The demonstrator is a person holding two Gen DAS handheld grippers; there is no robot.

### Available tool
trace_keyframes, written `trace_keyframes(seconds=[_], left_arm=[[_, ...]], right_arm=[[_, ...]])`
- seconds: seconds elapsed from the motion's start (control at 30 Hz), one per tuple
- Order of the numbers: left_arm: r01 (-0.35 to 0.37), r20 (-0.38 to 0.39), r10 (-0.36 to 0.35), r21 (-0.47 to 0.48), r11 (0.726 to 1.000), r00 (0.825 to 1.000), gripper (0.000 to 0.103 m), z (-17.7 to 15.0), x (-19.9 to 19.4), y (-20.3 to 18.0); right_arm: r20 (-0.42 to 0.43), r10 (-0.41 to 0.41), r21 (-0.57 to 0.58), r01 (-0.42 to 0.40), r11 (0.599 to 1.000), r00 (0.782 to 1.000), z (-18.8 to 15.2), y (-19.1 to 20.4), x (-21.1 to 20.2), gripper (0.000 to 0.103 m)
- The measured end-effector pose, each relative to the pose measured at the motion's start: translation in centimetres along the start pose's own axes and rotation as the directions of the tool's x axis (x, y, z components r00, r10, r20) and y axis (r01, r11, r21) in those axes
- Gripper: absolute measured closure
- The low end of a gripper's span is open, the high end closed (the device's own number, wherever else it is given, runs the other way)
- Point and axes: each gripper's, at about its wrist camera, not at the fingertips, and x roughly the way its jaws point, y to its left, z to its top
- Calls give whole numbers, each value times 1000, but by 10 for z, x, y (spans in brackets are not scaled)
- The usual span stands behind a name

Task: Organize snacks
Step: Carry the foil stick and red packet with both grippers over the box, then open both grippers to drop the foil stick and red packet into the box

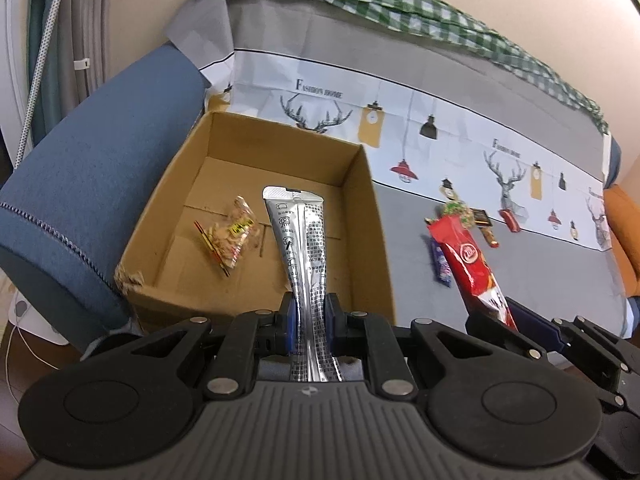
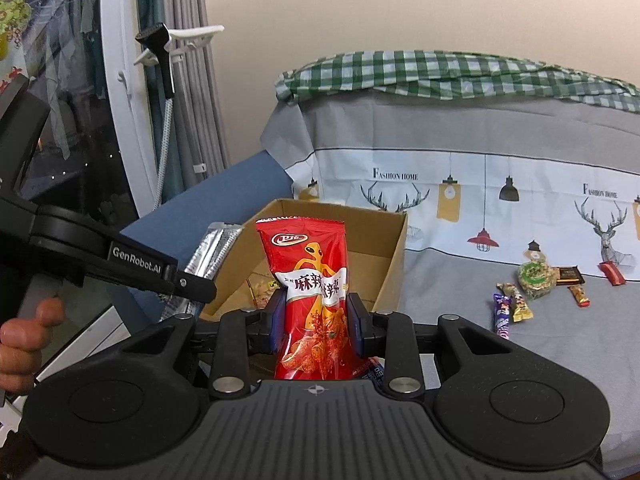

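- Pinching narrowly, the left gripper (image 1: 311, 312) is clamped on a silver foil sachet (image 1: 300, 240) above the cardboard box (image 1: 360, 216).
- The red chilli snack bag (image 2: 316, 296) is gripped between the right gripper (image 2: 316, 320) pads.

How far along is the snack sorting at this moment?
Done: one clear snack packet lies in the cardboard box. In hand: the left gripper grips a silver pouch, the right gripper a red chip bag. Left: several small snacks remain on the grey cover.

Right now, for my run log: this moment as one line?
left claw: shut on silver pouch | right claw: shut on red bag | cardboard box: one snack inside
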Motion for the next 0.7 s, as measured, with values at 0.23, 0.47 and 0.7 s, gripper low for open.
trace_keyframes(seconds=[0.23,0.47,0.7], left_arm=[[-23,-58,25,29,999,998,88,28,44,21],[-39,-94,43,46,998,995,88,59,92,39],[-64,-127,70,49,997,989,87,81,141,53]], right_arm=[[-43,3,19,-3,1000,999,11,-7,51,70],[-102,11,38,-7,999,995,22,-17,116,70],[-141,10,33,-6,999,990,28,-20,176,70]])
